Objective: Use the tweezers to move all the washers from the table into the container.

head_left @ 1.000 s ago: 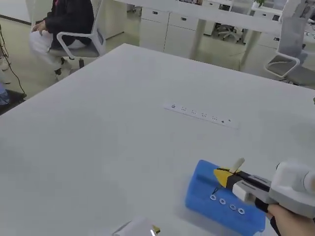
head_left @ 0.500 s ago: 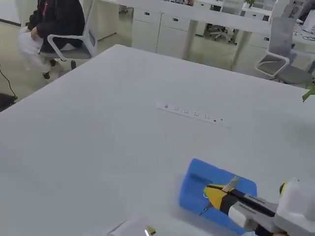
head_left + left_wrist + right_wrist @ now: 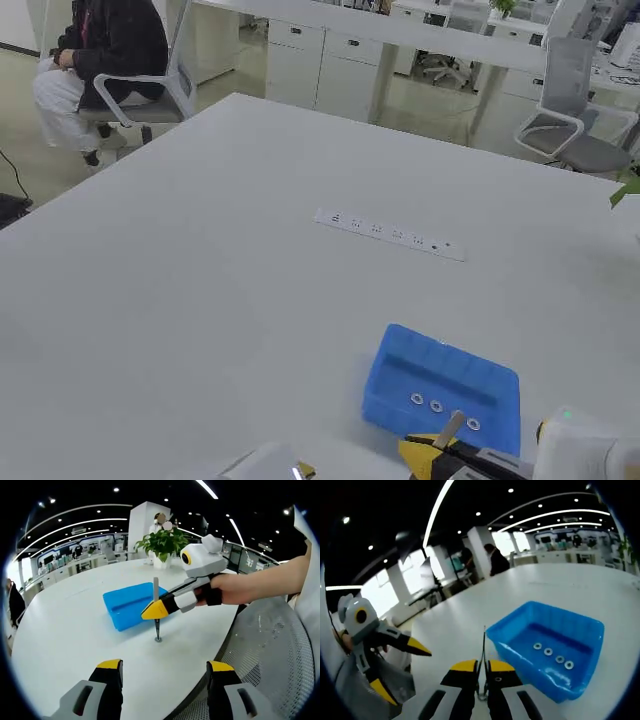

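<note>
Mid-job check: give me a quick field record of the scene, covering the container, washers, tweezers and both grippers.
target: blue container, upright on the white table
loaded: four washers in a row on its floor
tool: tweezers, tip down on the table beside the container
remaining: one small ring, likely a washer, at the tweezers' tip, outside the container
right: right gripper, jaws shut on the tweezers
left: left gripper, jaws open, holding nothing
</note>
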A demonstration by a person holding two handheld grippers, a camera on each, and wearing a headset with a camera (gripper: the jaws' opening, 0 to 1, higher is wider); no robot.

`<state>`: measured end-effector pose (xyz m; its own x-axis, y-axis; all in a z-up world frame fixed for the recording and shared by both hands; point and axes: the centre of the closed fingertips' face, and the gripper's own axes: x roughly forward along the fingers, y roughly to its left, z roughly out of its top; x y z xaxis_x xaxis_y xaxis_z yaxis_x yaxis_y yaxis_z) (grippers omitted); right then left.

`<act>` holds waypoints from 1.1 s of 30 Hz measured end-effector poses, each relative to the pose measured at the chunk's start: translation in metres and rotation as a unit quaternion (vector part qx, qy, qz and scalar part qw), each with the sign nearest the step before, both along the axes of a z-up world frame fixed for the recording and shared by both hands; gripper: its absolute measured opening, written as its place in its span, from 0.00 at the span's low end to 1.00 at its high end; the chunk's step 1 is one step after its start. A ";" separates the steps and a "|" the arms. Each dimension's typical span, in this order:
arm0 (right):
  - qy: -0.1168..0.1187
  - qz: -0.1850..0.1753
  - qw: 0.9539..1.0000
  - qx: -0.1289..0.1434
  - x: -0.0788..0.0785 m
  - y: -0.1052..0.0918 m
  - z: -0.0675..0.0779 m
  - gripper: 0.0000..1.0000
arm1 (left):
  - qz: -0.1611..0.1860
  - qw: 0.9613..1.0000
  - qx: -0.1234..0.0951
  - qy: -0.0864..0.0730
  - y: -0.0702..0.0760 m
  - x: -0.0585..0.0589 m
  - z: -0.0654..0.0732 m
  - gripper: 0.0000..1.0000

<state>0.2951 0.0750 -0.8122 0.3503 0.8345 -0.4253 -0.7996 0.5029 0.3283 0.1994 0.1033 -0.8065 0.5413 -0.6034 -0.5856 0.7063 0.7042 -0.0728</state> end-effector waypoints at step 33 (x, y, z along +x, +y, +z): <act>-0.104 0.083 0.985 -0.112 -0.025 0.011 -0.008 0.03 | -0.007 1.000 0.002 0.001 0.000 -0.001 -0.001 0.68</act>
<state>0.2701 0.0858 -0.8204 0.3155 0.7815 -0.5382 -0.9153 0.4003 0.0446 0.1984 0.1030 -0.8075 0.5322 -0.6086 -0.5885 0.7159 0.6946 -0.0708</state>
